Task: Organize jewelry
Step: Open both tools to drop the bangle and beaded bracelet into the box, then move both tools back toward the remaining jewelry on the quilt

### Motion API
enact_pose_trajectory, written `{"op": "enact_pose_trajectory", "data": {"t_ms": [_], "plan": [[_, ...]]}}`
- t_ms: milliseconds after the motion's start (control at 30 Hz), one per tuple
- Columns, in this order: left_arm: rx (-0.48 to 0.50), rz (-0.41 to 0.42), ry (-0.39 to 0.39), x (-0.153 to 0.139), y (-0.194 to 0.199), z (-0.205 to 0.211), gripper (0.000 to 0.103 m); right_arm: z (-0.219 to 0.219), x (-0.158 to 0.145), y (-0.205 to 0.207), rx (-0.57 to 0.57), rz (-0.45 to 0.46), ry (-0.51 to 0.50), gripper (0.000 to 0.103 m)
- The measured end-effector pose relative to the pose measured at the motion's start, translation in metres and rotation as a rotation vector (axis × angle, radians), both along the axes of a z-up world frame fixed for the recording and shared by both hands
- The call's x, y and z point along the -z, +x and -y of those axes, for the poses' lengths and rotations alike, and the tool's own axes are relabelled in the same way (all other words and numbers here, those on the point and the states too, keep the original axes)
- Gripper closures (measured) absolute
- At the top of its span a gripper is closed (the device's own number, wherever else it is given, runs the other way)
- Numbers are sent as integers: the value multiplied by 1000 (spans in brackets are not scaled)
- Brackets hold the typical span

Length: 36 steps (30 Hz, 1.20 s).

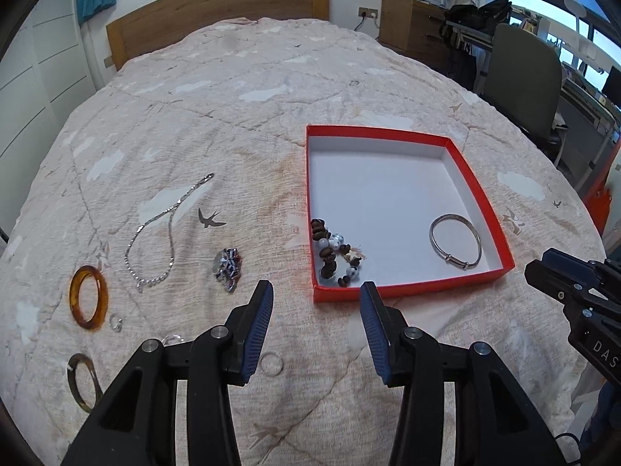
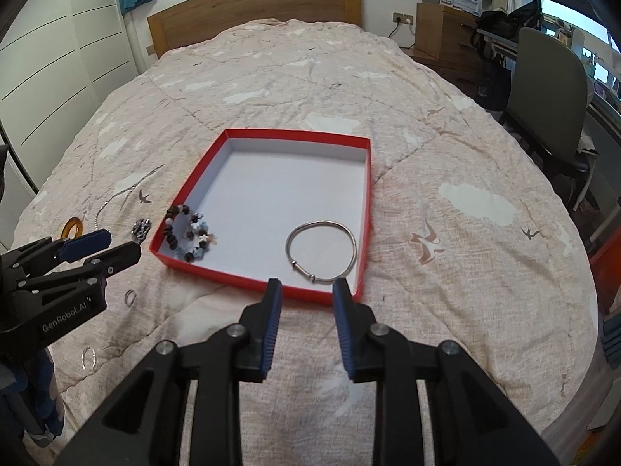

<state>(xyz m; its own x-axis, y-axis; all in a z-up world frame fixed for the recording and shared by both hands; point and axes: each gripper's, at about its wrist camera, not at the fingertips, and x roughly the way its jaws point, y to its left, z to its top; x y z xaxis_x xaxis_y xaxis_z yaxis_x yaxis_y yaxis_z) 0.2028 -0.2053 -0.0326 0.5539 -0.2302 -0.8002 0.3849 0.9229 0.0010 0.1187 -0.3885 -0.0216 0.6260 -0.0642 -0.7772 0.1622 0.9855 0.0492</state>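
A red box [image 1: 481,194] [image 2: 363,209] with a white inside lies on the bed. In it are a beaded bracelet [image 1: 337,253] [image 2: 190,235] and a silver bangle [image 1: 456,241] [image 2: 321,250]. Left of the box on the quilt lie a dark crumpled bracelet [image 1: 228,265] [image 2: 141,229], a silver chain necklace [image 1: 159,240], an amber bangle [image 1: 88,297] [image 2: 72,228], a dark bangle [image 1: 82,381] and small rings [image 1: 271,363] [image 2: 130,296]. My left gripper [image 1: 316,291] [image 2: 104,246] is open and empty, near the box's front left corner. My right gripper [image 2: 306,287] [image 1: 543,272] is open and empty at the box's front edge.
The bed's pink quilt [image 1: 252,116] spreads all around the box. A wooden headboard [image 1: 217,11] is at the far end. A grey chair [image 1: 520,81] and a desk stand to the right of the bed. White wardrobes [image 2: 46,58] are on the left.
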Motion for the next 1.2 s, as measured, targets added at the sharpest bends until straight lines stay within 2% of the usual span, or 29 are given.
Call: {"op": "enact_pose_trajectory", "data": {"t_ms": [333,800,1000,1200], "plan": [[-61,30,17,-21,-28,-43,55,-26,-20,-23,-57,26,16,77],[-265,96,27,-50,-96,-186,55,-87,-54,-61,-203,78,83,77],[-352,112,14,-49,-121,-242,55,-125,-58,-71,-290,85,113,77],[-425,88,-14,-33,-134,-285,55,-156,-54,-72,-355,68,116,77]]}}
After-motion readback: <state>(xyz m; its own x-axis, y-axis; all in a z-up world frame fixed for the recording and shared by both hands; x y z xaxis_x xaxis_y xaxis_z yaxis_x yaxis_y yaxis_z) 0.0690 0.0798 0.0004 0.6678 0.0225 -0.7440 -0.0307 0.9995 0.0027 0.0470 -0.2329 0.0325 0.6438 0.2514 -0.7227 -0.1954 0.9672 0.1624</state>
